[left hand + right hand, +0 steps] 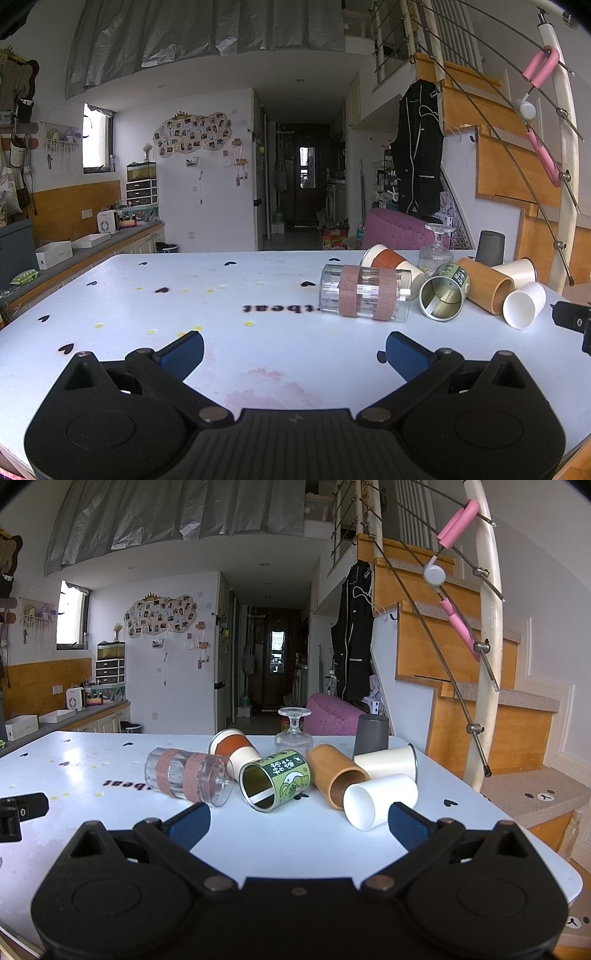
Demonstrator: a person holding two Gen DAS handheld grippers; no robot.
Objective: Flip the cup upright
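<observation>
— While both tools are hovering low over the white table (92,749), how are the fingers set?

— The left gripper (294,350) and the right gripper (299,821) are both seen spread wide, nothing held.

— And the cups?

— A white cup (380,799) is found lying on its side just ahead of the right gripper, beside a bamboo cup (334,773) and a green tin (277,777), also tipped over.

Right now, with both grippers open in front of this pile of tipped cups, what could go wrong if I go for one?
The cups lie packed together: lifting the white cup may nudge the bamboo cup beside it. The clear cup and the green tin lie on their sides and could roll. The upside-down stemmed glass behind them could topple if the pile shifts.
</observation>
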